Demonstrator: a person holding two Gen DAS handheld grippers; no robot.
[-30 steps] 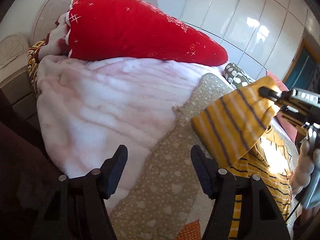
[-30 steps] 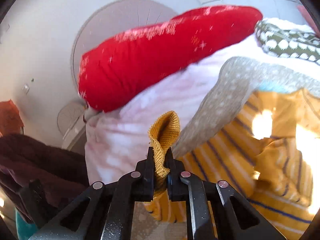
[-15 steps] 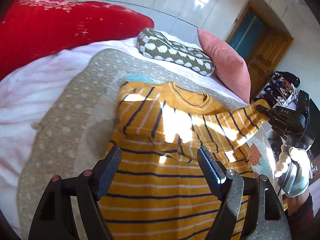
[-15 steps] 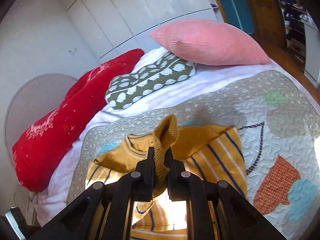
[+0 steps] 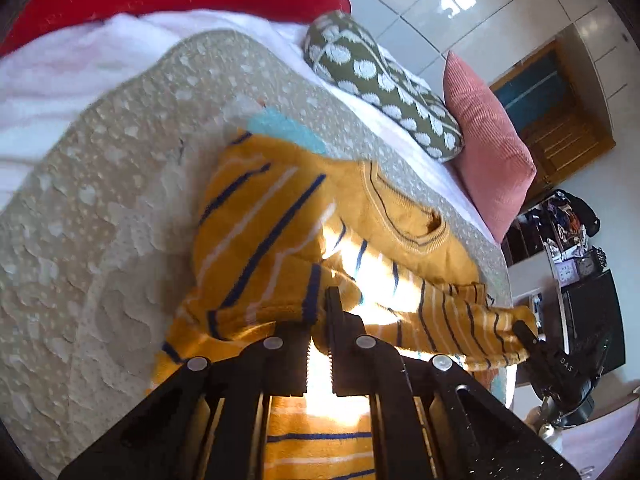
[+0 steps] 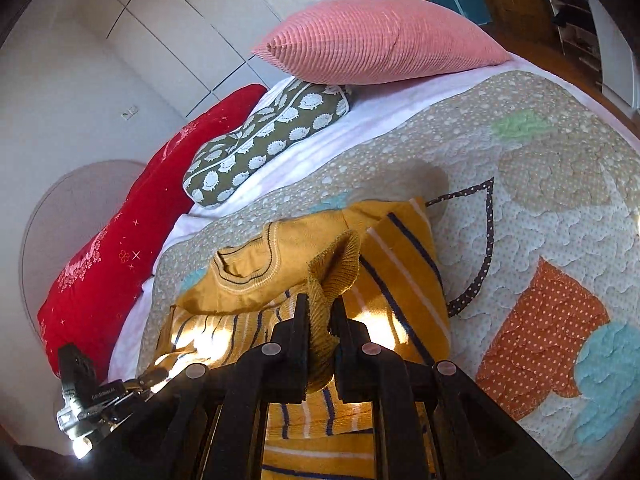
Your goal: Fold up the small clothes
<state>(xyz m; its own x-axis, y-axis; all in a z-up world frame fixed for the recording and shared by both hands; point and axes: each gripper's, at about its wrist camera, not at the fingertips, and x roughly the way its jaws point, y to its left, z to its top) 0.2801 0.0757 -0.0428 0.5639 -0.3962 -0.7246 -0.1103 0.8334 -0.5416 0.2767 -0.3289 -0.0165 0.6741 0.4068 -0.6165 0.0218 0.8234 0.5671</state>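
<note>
A small mustard-yellow sweater with navy and white stripes (image 5: pixel 280 216) lies on the quilted bedspread (image 5: pixel 100 240), neck hole away from me. It also shows in the right wrist view (image 6: pixel 404 276). My left gripper (image 5: pixel 320 312) is shut on a fold of the sweater where the sleeve meets the body. My right gripper (image 6: pixel 320 316) is shut on the ribbed sleeve cuff (image 6: pixel 340 264), which bunches up above the jaws. The striped sleeve (image 5: pixel 460 320) stretches across the sweater body to the right gripper (image 5: pixel 524 332) at the right in the left wrist view.
A red pillow (image 6: pixel 120 248), an olive patterned cushion (image 6: pixel 264 140) and a pink ribbed cushion (image 6: pixel 380 40) lie at the far side of the bed. White wardrobe doors (image 6: pixel 200 20) stand behind. A shelf with clutter (image 5: pixel 560 232) is at the right.
My left gripper has moved down onto the sweater and closed on a fold. My right gripper has kept the cuff and carried the sleeve across the sweater body.
</note>
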